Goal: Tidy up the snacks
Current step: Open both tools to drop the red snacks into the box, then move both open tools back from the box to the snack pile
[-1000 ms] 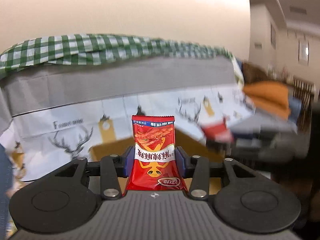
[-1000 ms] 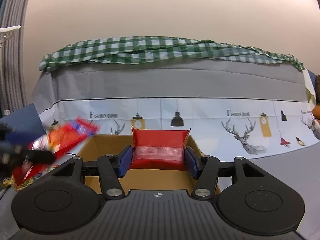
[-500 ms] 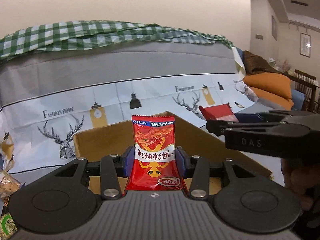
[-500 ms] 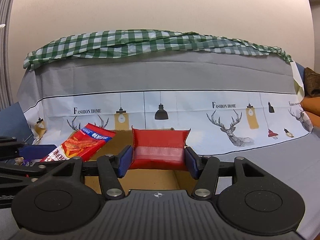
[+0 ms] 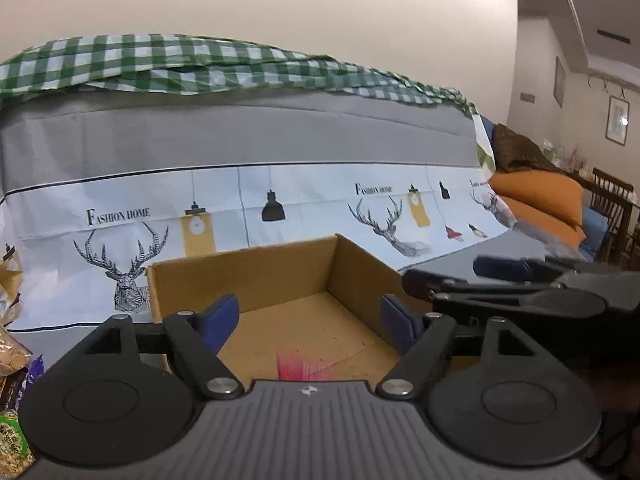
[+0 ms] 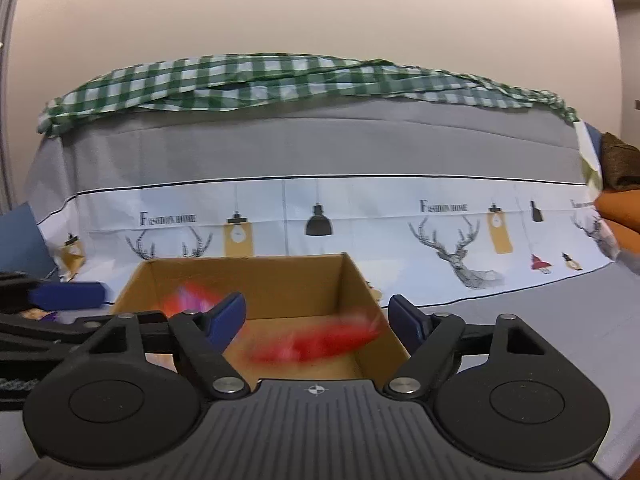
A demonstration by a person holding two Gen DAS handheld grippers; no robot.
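Observation:
An open cardboard box [image 5: 256, 276] [image 6: 280, 284] stands just ahead of both grippers. In the left wrist view my left gripper [image 5: 310, 318] has its jaws opening over the box, and a blurred red snack packet [image 5: 300, 366] drops free below them. In the right wrist view my right gripper [image 6: 316, 318] is also opening, with a blurred red packet [image 6: 320, 342] falling loose into the box between and below its pads. A second red blur [image 6: 188, 300] shows at the box's left, beside the left gripper's blue pad [image 6: 68, 296]. The right gripper [image 5: 504, 270] reaches in from the right.
Behind the box rises a sofa under a grey and white deer-print cover [image 5: 280, 208] with a green checked cloth [image 5: 200, 64] on top. Other snack bags [image 5: 12, 360] lie at the far left. Orange cushions [image 5: 540, 200] and a wooden chair [image 5: 612, 200] are at the right.
Both grippers have opened and let go of their red packets, which now fall blurred into the box. The left gripper has come lower and nearer the box.

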